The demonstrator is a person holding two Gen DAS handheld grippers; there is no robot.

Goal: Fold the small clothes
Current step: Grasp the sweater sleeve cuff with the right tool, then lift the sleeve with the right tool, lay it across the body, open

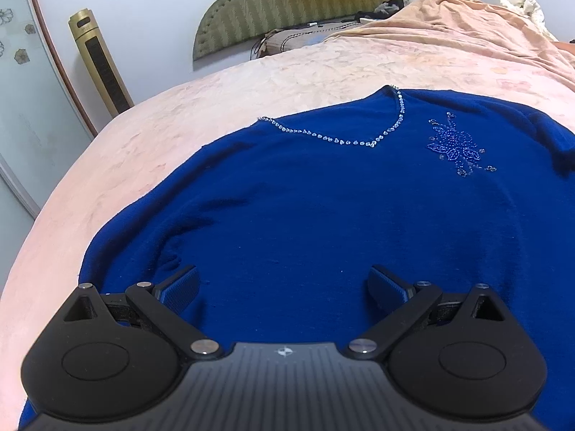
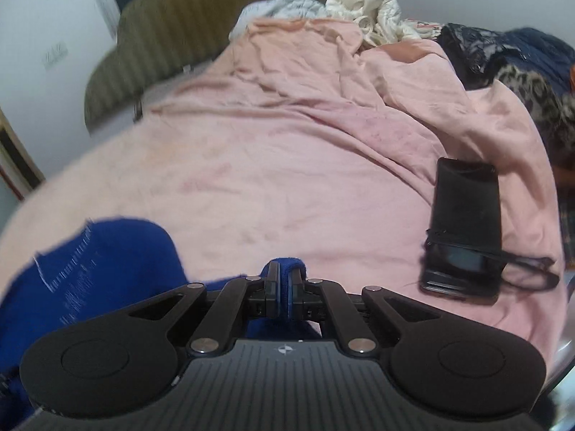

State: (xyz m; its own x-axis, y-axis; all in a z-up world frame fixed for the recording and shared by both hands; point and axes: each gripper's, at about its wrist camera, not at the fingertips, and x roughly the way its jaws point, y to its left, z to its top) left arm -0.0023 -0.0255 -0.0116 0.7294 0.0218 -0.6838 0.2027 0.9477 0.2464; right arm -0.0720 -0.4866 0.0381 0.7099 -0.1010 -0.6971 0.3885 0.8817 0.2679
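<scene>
A royal blue knit top (image 1: 323,197) with a beaded V neckline and a beaded flower lies spread flat, front up, on a pink bedspread (image 1: 222,86). My left gripper (image 1: 284,283) hovers open and empty just above the top's lower body. In the right wrist view, my right gripper (image 2: 284,283) is shut on a fold of the same blue top (image 2: 107,262), with a tuft of blue cloth pinched between its pads. The rest of that cloth bunches to the lower left.
A black phone (image 2: 465,212) and black glasses (image 2: 517,269) lie on the bedspread to the right. Piled bedding and dark clothes (image 2: 503,57) sit at the back right. A green headboard (image 1: 287,3) and a gold tower fan (image 1: 99,61) stand behind.
</scene>
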